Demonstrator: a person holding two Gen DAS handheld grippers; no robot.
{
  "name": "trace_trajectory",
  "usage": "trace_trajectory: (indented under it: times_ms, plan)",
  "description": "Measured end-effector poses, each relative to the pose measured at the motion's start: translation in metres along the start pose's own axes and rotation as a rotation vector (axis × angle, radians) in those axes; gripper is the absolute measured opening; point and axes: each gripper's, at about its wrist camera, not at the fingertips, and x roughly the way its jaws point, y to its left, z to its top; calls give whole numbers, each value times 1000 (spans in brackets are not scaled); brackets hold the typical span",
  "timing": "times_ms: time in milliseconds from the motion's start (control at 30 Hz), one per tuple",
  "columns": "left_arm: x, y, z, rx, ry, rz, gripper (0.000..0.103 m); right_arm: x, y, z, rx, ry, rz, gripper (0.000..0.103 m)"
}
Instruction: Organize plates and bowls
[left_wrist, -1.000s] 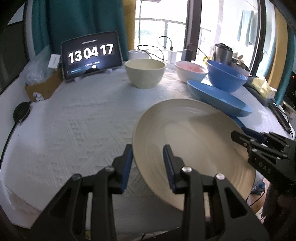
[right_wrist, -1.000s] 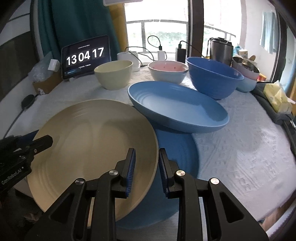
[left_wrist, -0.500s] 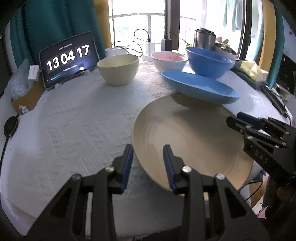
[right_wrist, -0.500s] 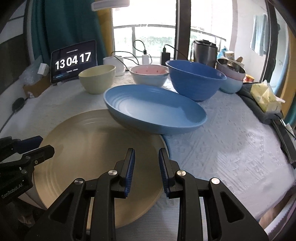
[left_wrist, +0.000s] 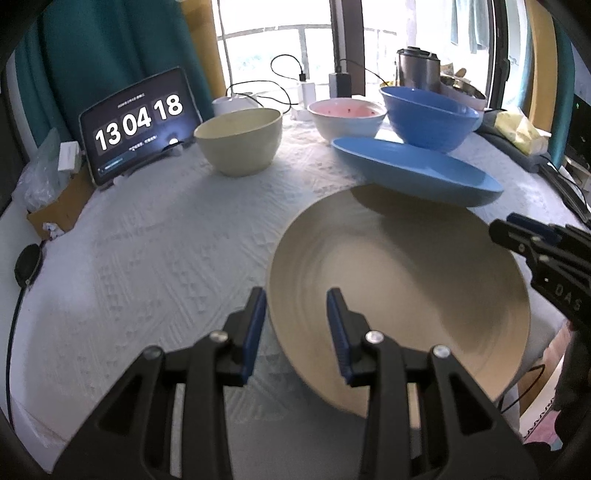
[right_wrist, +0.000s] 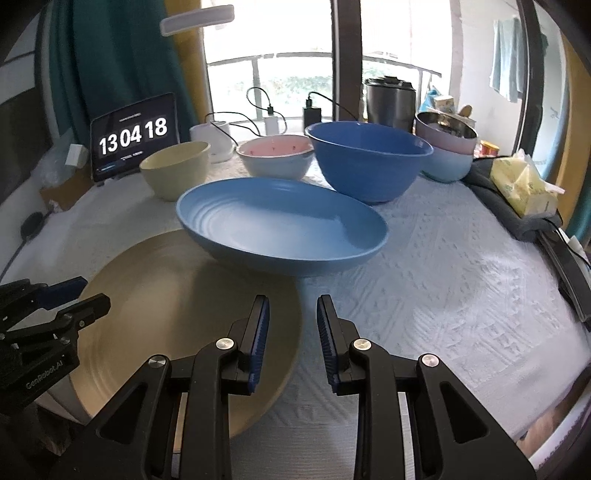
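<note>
A large beige plate (left_wrist: 399, 288) lies at the table's near edge, also in the right wrist view (right_wrist: 177, 306). My left gripper (left_wrist: 295, 325) is open, its jaws astride the plate's left rim. My right gripper (right_wrist: 291, 332) is open, its jaws astride the plate's right rim. Neither is closed on it. A blue plate (right_wrist: 280, 225) sits just behind, its edge over the beige plate. Behind stand a cream bowl (right_wrist: 173, 170), a pink-lined bowl (right_wrist: 275, 158) and a big blue bowl (right_wrist: 369, 162).
A tablet clock (right_wrist: 135, 136) stands at the back left. Cables, a charger and a metal pot (right_wrist: 389, 99) line the window side. Stacked bowls (right_wrist: 445, 147) and a yellow packet (right_wrist: 524, 188) on dark cloth sit at the right. A white cloth (left_wrist: 155, 251) covers the table.
The beige plate has gone from raised and tilted to lying lower and flatter. A blue plate that lay under it is no longer in sight. Both cameras have pulled back slightly.
</note>
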Motion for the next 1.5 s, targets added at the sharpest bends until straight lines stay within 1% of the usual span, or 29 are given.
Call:
trace_trajectory:
  times_ms: [100,233,300,333,467,733,1033,1200,1500]
  plan:
    - [-1,5,2,-25,2,-18,36,1,-5,0,27,15,4,29]
    - [-14,15,6,-58,-57,-4,37,-4,-5,0,41,13,0,30]
    - [-19,21,8,-79,-75,-6,40,-5,-3,1,41,9,1,33]
    - [-22,24,10,-92,-86,-10,45,-6,-3,2,41,7,3,34]
    - [-31,33,17,-123,-125,-22,46,-10,1,6,37,-6,11,34]
    - [-30,31,38,-113,-157,-46,46,-16,-4,19,55,-34,17,35]
    - [-20,16,71,-86,-183,-76,46,-18,-31,35,104,-71,1,35]
    - [-10,5,88,-71,-180,-92,46,-11,-50,44,133,-76,-15,35]
    - [9,-13,105,-53,-165,-101,46,5,-76,53,175,-79,-23,35]
